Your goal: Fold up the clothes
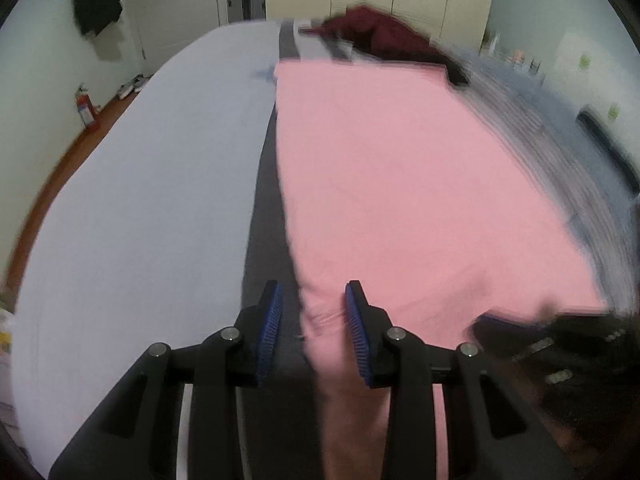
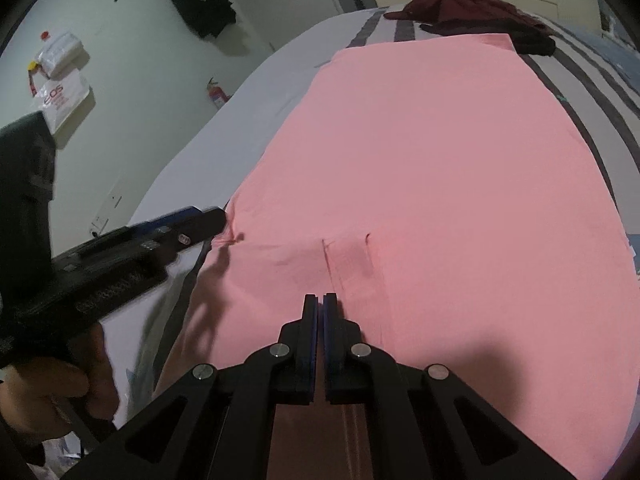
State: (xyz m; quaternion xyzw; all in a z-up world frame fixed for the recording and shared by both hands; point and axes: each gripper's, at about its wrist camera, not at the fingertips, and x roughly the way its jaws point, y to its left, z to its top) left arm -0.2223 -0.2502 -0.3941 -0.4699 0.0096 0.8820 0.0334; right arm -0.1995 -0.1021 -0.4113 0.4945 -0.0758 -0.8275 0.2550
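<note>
With the pink garment (image 2: 420,168) spread flat on the bed (image 1: 132,184), we see our right gripper (image 2: 321,300) pinched shut over its near hem, left gripper (image 1: 314,304) part-open astride its corner, risking an uneven lift skewing the fold.

Free room: broad bare white sheet (image 1: 140,200) left of the pink cloth (image 1: 400,180), open from near edge to far end of the bed. Obstacles: maroon garment (image 2: 472,8) heaped at the far end, touching the cloth's far edge; left gripper (image 2: 216,220) at the cloth's left corner.
</note>
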